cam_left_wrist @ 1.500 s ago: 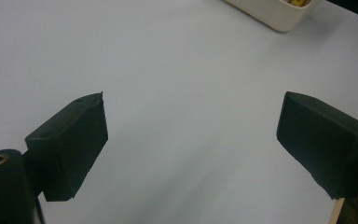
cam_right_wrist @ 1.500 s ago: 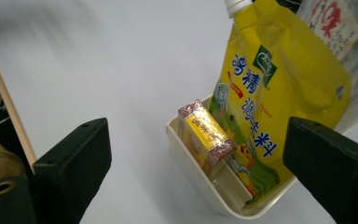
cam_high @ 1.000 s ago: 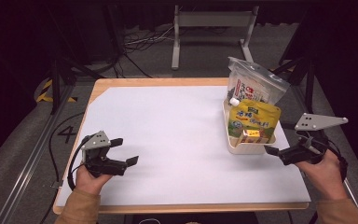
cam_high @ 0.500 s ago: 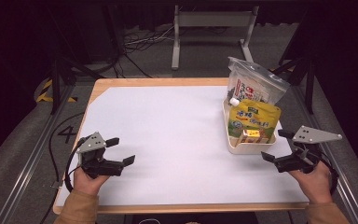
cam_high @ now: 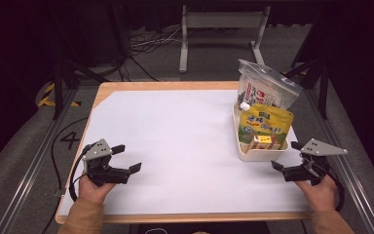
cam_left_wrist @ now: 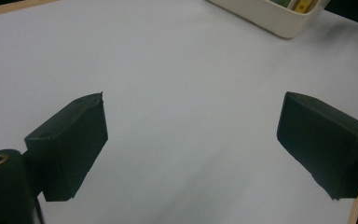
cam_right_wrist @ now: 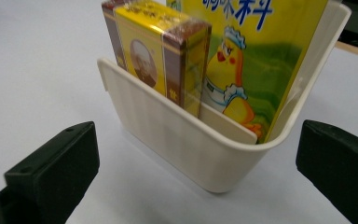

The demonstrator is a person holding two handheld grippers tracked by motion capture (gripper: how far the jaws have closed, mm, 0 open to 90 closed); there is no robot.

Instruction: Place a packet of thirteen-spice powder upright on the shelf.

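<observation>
A cream plastic basket (cam_high: 259,154) stands at the table's right side. In it are a yellow pouch with a cartoon chick (cam_high: 265,122), a small yellow and brown box (cam_high: 264,141) at its near end, and a clear printed bag (cam_high: 263,90) at the far end. My right gripper (cam_high: 285,155) is open just off the basket's near right corner. In the right gripper view the basket (cam_right_wrist: 168,135), box (cam_right_wrist: 158,51) and pouch (cam_right_wrist: 256,60) sit close ahead of that open gripper (cam_right_wrist: 198,154). My left gripper (cam_high: 129,157) rests open over the near left of the table, holding nothing.
A white sheet (cam_high: 175,136) covers the wooden table (cam_high: 141,86). The left gripper view looks across the bare sheet (cam_left_wrist: 182,70) to the basket's corner (cam_left_wrist: 279,21) far off, with the open left gripper (cam_left_wrist: 191,140) low in front. Dark floor, cables and a metal stand lie beyond the table.
My right gripper has come nearer to the table's front edge and a little left, ending by the basket's near corner. The left gripper has barely shifted.
</observation>
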